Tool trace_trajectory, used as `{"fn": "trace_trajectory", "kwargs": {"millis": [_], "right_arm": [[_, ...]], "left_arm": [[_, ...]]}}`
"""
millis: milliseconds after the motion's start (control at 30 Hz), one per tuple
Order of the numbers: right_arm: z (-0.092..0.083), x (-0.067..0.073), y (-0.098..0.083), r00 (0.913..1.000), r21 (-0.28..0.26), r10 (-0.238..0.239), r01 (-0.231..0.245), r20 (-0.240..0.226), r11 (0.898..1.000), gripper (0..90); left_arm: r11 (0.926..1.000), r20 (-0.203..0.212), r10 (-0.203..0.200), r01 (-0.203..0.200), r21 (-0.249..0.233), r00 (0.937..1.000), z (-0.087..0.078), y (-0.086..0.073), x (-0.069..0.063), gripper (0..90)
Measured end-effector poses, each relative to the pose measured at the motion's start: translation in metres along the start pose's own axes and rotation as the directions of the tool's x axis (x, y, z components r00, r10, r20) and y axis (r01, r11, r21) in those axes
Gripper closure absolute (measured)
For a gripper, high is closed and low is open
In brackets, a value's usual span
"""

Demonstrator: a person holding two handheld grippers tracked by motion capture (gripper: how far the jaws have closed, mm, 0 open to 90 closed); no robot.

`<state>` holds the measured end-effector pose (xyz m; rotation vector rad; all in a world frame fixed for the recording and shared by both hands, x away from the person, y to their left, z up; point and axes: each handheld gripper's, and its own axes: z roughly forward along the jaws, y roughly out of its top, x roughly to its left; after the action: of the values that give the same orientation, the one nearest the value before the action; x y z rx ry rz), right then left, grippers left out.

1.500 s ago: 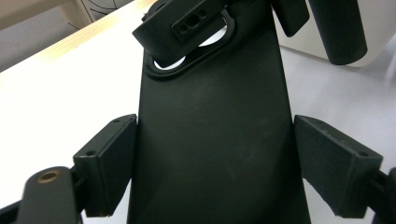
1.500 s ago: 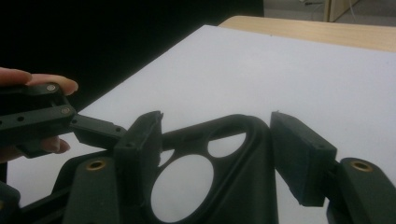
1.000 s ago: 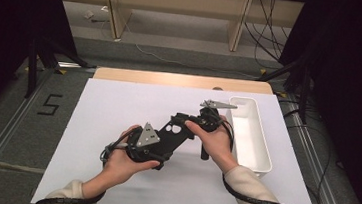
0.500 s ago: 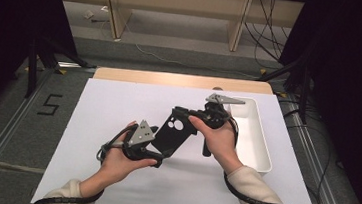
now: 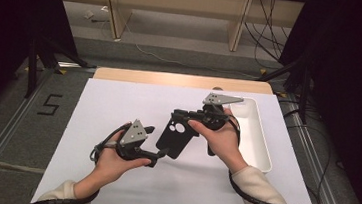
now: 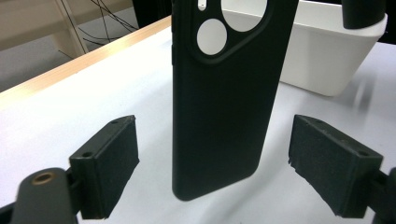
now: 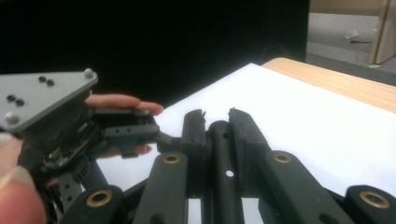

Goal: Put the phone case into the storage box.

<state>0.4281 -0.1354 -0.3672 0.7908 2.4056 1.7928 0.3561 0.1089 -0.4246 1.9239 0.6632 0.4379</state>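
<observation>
A black phone case [image 5: 178, 134] hangs in the air above the white table [image 5: 118, 106], pinched at its upper end by the right claw [image 5: 187, 116], whose jaws have just been closing and now press on the case's top edge. In the right gripper view the two pads [image 7: 194, 128] stand close together with the thin edge of the case [image 7: 219, 140] between them. The case is tilted, its camera cut-outs near the top and its lower end pointing down toward the left claw [image 5: 161, 153].

The left claw stands wide, a pad on either side of the case's lower end without touching it; in the left gripper view the case [image 6: 224, 102] rises upright between the two parted pads [image 6: 109, 163], clear space showing on both sides, its rounded bottom corner just above the table [image 6: 65, 116].

A white tray [image 5: 260, 140] sits at the right side of the table, just beyond the right hand [image 5: 220, 138]; the same tray [image 6: 327, 56] shows behind the case in the left gripper view. The person's left hand [image 5: 113, 161] grips its tool low over the table, near the front edge.
</observation>
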Motion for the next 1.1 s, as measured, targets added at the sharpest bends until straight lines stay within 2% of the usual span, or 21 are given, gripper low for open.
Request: {"fn": "trace_trajectory", "kwargs": {"millis": [233,500,933,1100], "right_arm": [[-0.0046,0.0011,0.0048,0.9974,0.031,-0.065,0.066,-0.032,0.997,77.7],[-0.0068,0.0030,0.0080,0.9895,0.068,-0.126,0.131,-0.072,0.989,77.6],[-0.0048,0.0067,0.0089,0.9804,0.102,-0.160,0.172,-0.115,0.980,77.6],[-0.0030,0.0090,0.0087,0.9775,0.110,-0.163,0.178,-0.133,0.978,77.6]], "left_arm": [[1.0000,0.022,-0.003,0.003,-0.002,0.9998,-0.0020,-0.0013,-0.0002,17.2],[0.9998,0.037,-0.015,0.015,0.009,0.9992,-0.0010,-0.0033,-0.0003,18.4],[0.9994,0.061,-0.010,0.008,0.034,0.9981,0.0023,-0.0055,-0.0007,19.3],[0.9991,0.089,-0.012,0.009,0.042,0.9960,0.0049,-0.0069,-0.0013,23.4]]}}
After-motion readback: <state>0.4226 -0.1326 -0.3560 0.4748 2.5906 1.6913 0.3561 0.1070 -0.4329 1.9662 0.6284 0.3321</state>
